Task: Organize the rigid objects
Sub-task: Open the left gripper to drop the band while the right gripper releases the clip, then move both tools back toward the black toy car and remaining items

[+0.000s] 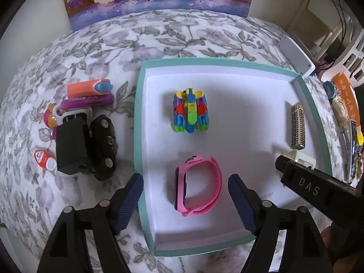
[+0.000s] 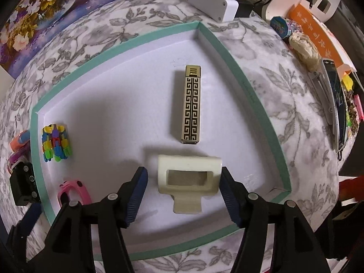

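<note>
Claws first: my right claw (image 2: 183,195) hangs low over the tray (image 2: 254,91), its jaws apart, with the cream holder (image 2: 190,175) sitting between them on the tray floor; the right pad looks to be touching or just off the holder's end, the left pad is clear of it, so nothing is clamped. My left claw (image 1: 185,201) is also spread wide, straddling the tray's near left wall (image 1: 138,122), and the pink watch (image 1: 198,185) lies on its side just ahead of and between those fingers, not gripped.

The holder looks like hard moulded plastic, hollow and probably light, so I judge it stiff enough to squeeze across its short ends, though its smooth skin could slip. The watch has a rigid face and a rubbery strap; I would take it across the face block, since the strap loop would give.

Just beyond the holder, straight ahead of my right claw, lies the patterned lighter (image 2: 191,104), long and hard-edged, best pinched across its narrow sides. Farther ahead of my left claw sits the colourful toy (image 1: 190,111), knobbly plastic that may shift in a grip.

Outside the tray, off to the left of my left claw on the floral tabletop (image 1: 95,45), a cluster waits: a black toy car (image 1: 104,146), a black box (image 1: 71,147), a small red-and-white bottle (image 1: 44,159), and pink and purple tubes (image 1: 88,95). These look to be what remains to bring in.
</note>
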`<state>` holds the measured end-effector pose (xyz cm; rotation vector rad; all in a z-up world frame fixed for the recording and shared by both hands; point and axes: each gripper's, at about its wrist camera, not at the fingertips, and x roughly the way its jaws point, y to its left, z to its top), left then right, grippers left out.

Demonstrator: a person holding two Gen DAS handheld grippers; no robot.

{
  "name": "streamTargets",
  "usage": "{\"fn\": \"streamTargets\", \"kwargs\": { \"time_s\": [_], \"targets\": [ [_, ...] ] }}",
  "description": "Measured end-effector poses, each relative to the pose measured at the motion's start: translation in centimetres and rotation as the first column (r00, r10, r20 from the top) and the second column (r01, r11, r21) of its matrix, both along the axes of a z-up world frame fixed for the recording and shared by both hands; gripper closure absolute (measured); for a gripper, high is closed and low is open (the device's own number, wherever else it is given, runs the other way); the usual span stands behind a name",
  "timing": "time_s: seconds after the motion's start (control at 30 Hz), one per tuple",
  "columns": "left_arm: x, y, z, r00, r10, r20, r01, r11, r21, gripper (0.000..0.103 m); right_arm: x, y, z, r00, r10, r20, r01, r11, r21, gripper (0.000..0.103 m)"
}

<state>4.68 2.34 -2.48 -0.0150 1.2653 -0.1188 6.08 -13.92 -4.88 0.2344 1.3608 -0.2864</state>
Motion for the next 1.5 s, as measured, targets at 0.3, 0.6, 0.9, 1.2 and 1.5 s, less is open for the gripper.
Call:
{"fn": "streamTargets", "kwargs": {
  "time_s": [0.3, 0.6, 0.9, 1.2, 1.5],
  "targets": [
    [0.2, 1.6, 1.3, 0.998, 0.044, 0.036, -0.043, 0.999, -0.019, 0.000, -0.5, -0.6, 2.0, 0.997, -0.031, 0.068, 0.032, 0.999, -0.005, 0.028],
    [0.6, 5.7, 3.2, 0.982, 0.174, 0.074, -0.168, 0.983, -0.078, 0.000, -0.3, -0.7, 2.0, 0.997, -0.027, 0.078, 0.028, 1.000, -0.009, 0.028],
    [0.8, 11.6, 4.8, 0.935, 0.330, 0.128, -0.328, 0.944, -0.038, 0.000, -0.5, 2.8, 3.6, 0.984, 0.085, 0.157, -0.084, 0.996, -0.014, 0.015],
    [0.2, 18.7, 4.9, 0.857, 0.499, 0.130, -0.496, 0.867, -0.054, 0.000, -0.7, 7.3, 3.6, 0.968, 0.189, 0.163, -0.184, 0.982, -0.045, 0.015],
    [-1.1, 24.8, 4.1, 0.790, 0.608, 0.077, -0.604, 0.793, -0.075, 0.000, -0.7, 11.9, 4.2, 0.948, 0.254, 0.191, -0.254, 0.967, -0.025, 0.015]
  ]
}}
